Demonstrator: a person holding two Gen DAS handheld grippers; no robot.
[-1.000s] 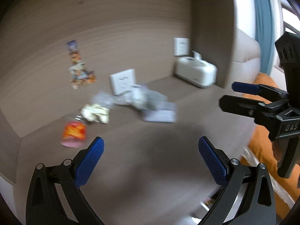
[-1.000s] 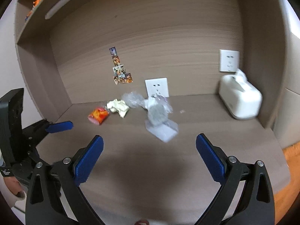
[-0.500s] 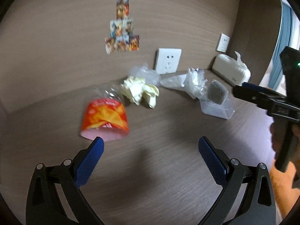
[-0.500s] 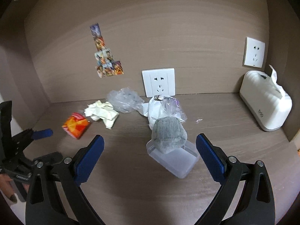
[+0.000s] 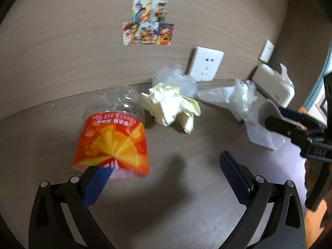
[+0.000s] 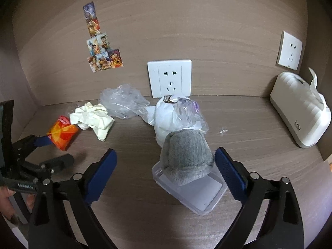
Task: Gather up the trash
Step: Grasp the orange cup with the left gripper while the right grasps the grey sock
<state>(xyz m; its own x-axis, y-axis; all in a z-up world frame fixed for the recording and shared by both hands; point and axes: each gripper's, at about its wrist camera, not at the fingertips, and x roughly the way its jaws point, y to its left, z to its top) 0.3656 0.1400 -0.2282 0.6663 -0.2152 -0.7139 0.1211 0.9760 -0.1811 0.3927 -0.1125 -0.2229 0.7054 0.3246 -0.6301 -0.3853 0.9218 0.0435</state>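
Nothing is looking collected yet: every piece of trash is still lying on the brown wood-grain counter (image 6: 259,124), and I am seeing no bin or bag to drop it into. The left claw (image 5: 164,172) is standing spread wide and pinching nothing, its left pad just in front of the crushed plastic bottle with the orange label (image 5: 112,137), which is lying on its side at the left end of the heap. Beside the bottle are sitting a crumpled pale yellow paper wad (image 5: 172,105), a crumpled clear plastic wrapper (image 6: 122,101) against the back wall and a white and clear plastic bag (image 6: 176,114). The right claw (image 6: 166,166) is closing slightly from a wide spread, with a grey woolly lump (image 6: 186,155) between its pads but not yet touched; that lump is resting on a clear plastic lid or tray (image 6: 199,193). So the whole pick-up seems to remain ahead. The counter is sitting in a wood-panelled alcove with a white wall socket (image 6: 169,78), a second socket (image 6: 290,50) on the right, colourful stickers (image 6: 101,47) on the panel and a white tissue box (image 6: 298,114) at the right end.
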